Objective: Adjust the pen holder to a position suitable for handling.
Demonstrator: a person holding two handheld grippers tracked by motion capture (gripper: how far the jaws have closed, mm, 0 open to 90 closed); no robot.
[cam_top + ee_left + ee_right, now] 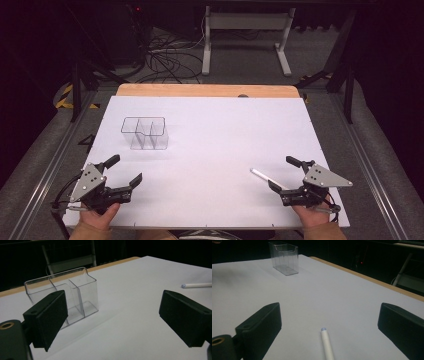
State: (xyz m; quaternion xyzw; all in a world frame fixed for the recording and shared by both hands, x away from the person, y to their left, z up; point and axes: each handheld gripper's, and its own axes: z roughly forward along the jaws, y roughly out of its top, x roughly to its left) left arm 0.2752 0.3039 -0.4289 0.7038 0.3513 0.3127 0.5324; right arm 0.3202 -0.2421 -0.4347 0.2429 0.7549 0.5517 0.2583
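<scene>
White pen (pixel 268 178) is lying on the desk (pixel 210 150), just ahead of the right tool (pixel 291 175), whose jaws are standing apart around nothing. Left tool (pixel 125 169) is gaping too, facing the clear plastic organizer (pixel 145 133).

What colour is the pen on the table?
The pen is white with a bluish-grey tip, best seen in the right gripper view.

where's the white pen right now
The white pen lies flat on the table's right side in the high view, just ahead of the open right gripper, far from the clear organizer.
</scene>
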